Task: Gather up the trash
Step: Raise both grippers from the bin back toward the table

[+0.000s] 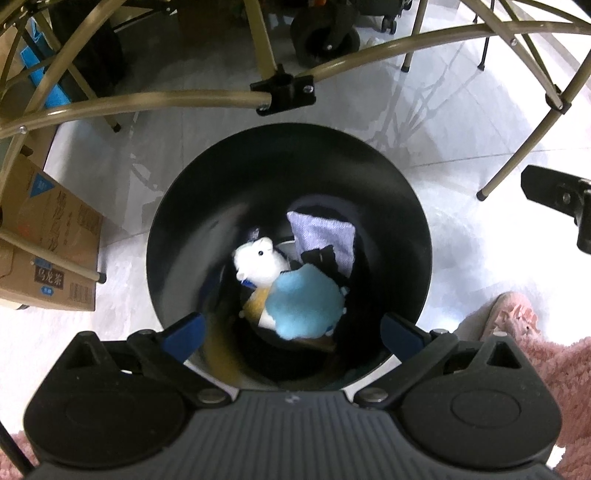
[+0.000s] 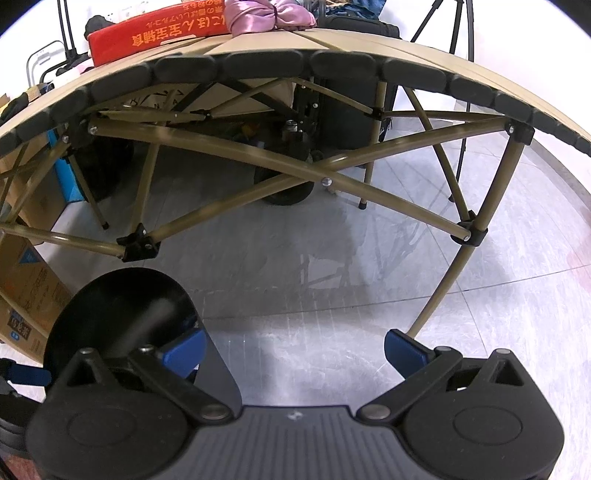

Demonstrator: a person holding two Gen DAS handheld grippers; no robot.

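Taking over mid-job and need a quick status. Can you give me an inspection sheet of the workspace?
Surface: glossy pale tile floor.
Job's things: black bin holds a white plush, blue plush, lavender cloth.
Clutter: cardboard boxes; red box and pink cloth on the folding table.
Grippers: left gripper open above bin; right gripper open, empty.
Cables: nothing seen.
Surroundings: pink slipper.

I'm looking straight down into a round black bin (image 1: 207, 206) standing upright on the pale floor. Lying at its bottom: a white plush animal (image 1: 258, 262) at 9 o'clock, a light-blue plush piece (image 1: 304, 308) at 6 o'clock touching it, and a lavender cloth (image 1: 323, 234) leaning at 1 o'clock.
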